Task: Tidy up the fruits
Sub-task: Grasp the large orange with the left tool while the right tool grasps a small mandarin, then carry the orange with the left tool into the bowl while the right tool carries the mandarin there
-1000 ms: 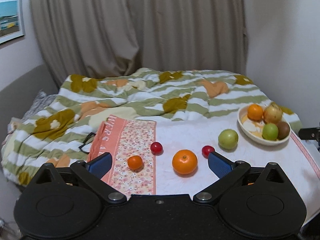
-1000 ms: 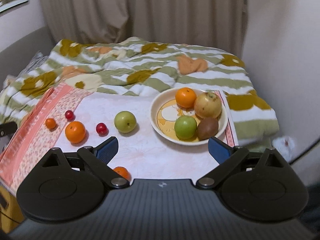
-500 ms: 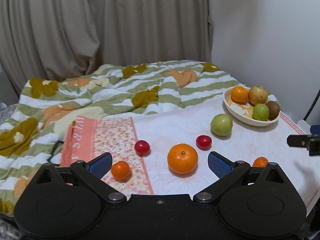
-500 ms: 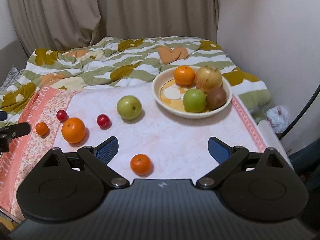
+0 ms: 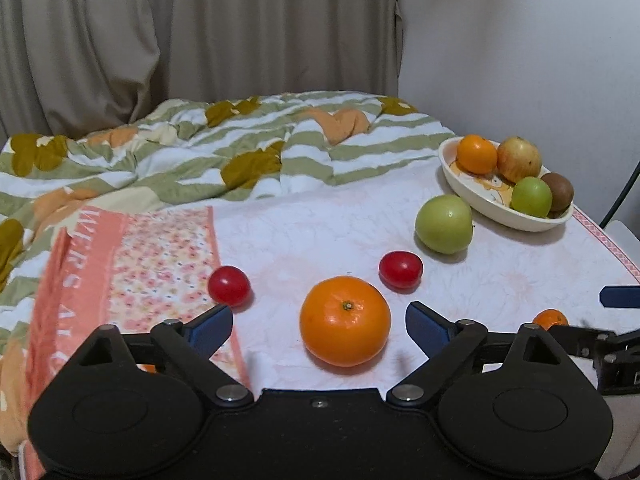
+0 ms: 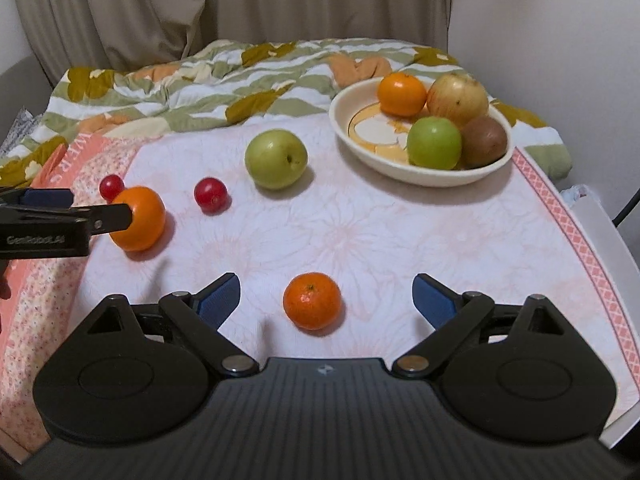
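My left gripper [image 5: 319, 326] is open with a large orange [image 5: 345, 321] between its blue fingertips, not gripped. My right gripper [image 6: 326, 298] is open with a small mandarin [image 6: 312, 301] between its fingertips, not gripped. On the white cloth lie two red cherry tomatoes [image 5: 401, 270] [image 5: 229, 286] and a loose green apple [image 5: 444, 224]. A cream bowl [image 6: 360, 148] at the back right holds an orange [image 6: 401, 93], a yellow-red apple [image 6: 457, 97], a green apple [image 6: 433, 143] and a kiwi [image 6: 484, 141]. The left gripper [image 6: 72, 210] also shows in the right wrist view.
A pink floral towel [image 5: 160, 256] covers the left of the surface. A green striped quilt [image 5: 240, 152] is bunched behind it. A beige curtain [image 5: 200, 32] and a white wall [image 5: 520, 40] stand at the back. The surface edge runs along the right [image 6: 580, 240].
Both grippers moved forward and down toward the fruit. The large orange now lies between my left fingertips and the mandarin between my right fingertips. Both stay open.
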A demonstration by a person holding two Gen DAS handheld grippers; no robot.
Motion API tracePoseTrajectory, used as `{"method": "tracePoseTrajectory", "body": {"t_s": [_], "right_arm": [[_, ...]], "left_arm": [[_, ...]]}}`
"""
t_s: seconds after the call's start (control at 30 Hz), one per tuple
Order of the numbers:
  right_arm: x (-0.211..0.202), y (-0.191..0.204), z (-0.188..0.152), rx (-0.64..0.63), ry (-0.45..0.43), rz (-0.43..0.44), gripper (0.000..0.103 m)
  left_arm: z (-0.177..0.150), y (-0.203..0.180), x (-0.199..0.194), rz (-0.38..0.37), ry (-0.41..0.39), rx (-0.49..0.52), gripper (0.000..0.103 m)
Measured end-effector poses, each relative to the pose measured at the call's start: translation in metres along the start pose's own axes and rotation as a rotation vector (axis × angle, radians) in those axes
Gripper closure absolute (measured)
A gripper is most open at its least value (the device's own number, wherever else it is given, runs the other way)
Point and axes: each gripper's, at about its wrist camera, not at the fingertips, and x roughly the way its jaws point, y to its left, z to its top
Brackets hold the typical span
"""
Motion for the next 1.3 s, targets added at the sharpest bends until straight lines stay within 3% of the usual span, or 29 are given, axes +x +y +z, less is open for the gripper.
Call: {"method": "tracePoseTrajectory", "body": {"t_s": [0.13, 0.43, 0.5, 0.57, 0.93, 1.0, 1.3], "right_arm": [[0.007, 0.002, -0.004, -0.017, 0.02, 0.0, 0.0], [0.018, 0.002, -0.007, -0.011, 0.063, 0.009, 0.011], [0.019, 0.003, -0.007, -0.015, 0.066, 0.009, 0.018], [0.022, 0.003, -0.007, -0.016, 0.074, 0.012, 0.023], [0.026, 0.005, -0.003, -0.031, 0.083, 0.014, 0.037], [0.027, 0.006, -0.001, -0.04, 0.081, 0.017, 0.052], [0.019, 0.014, 0.006, -0.063, 0.059, 0.026, 0.052]], "left_arm": [[0.0, -0.003, 0.014, -0.021, 0.019, 0.012, 0.011], [-0.002, -0.008, 0.029, -0.041, 0.049, 0.022, 0.017], [-0.001, -0.005, 0.033, -0.044, 0.068, 0.013, 0.035], [-0.001, -0.002, 0.036, -0.076, 0.084, -0.011, 0.039], [-0.007, 0.002, 0.028, -0.065, 0.088, -0.012, 0.04], [-0.009, 0.004, 0.025, -0.059, 0.089, -0.017, 0.04], [-0.01, 0.005, -0.001, -0.062, 0.059, -0.029, 0.04]]}}
